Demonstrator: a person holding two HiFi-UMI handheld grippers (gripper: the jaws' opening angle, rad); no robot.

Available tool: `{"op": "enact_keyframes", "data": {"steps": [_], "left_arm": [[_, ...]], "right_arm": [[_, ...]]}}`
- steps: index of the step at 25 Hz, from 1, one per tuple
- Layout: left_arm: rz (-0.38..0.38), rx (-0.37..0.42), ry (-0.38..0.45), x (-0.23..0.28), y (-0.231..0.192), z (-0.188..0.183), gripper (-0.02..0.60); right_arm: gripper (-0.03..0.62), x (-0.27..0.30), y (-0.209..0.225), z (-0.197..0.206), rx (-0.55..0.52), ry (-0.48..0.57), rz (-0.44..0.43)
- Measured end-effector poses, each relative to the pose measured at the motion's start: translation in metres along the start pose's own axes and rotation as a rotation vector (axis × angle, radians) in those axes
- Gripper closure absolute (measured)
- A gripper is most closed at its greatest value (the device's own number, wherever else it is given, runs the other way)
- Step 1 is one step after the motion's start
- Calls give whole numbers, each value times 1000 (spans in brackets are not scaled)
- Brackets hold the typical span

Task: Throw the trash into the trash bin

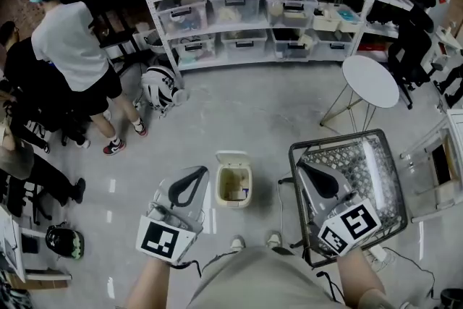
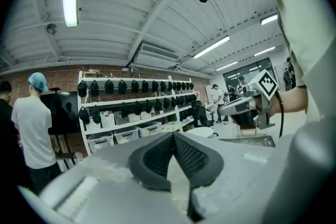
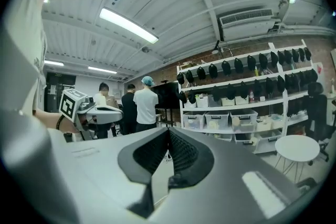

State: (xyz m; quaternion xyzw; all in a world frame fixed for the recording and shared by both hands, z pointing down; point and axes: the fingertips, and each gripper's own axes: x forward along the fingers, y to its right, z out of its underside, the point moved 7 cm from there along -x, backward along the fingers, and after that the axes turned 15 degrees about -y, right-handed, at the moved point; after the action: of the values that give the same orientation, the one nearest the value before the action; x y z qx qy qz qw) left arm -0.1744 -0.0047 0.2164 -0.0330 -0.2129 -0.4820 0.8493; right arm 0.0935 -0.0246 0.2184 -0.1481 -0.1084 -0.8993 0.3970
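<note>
Left hand-held gripper (image 1: 197,174) clenched empty, right hand-held gripper (image 1: 306,169) likewise, open floor (image 1: 275,112) around trash bin (image 1: 221,192).

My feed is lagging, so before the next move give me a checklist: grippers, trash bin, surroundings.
1. Left gripper free: ok, shut, nothing between its jaws.
2. Right gripper free: ok, shut, nothing between its jaws.
3. Trash bin open: ok, lid up, standing on the floor between the two grippers in the head view.
4. Next trash located: cannot tell, none evident on the floor or the wire-mesh table.
5. Bystanders away from the bin: ok, the person in the white shirt stands far left.
</note>
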Motion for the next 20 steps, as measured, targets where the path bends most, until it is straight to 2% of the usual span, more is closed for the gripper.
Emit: {"op": "enact_keyframes", "data": {"steps": [3, 7, 12, 15, 20], "left_arm": [[-5, 1, -14, 5, -2, 3, 578], [3, 18, -37, 11, 4, 1, 578], [-10, 26, -53, 23, 6, -6, 578], [10, 12, -46, 34, 9, -15, 578], [67, 56, -39, 60, 21, -26, 578]], "right_arm": [[589, 0, 2, 2, 32, 0, -14], [589, -2, 7, -2, 20, 7, -1], [589, -13, 16, -10, 2, 42, 34], [588, -21, 26, -11, 10, 50, 83], [405, -35, 51, -2, 20, 24, 202]]}}
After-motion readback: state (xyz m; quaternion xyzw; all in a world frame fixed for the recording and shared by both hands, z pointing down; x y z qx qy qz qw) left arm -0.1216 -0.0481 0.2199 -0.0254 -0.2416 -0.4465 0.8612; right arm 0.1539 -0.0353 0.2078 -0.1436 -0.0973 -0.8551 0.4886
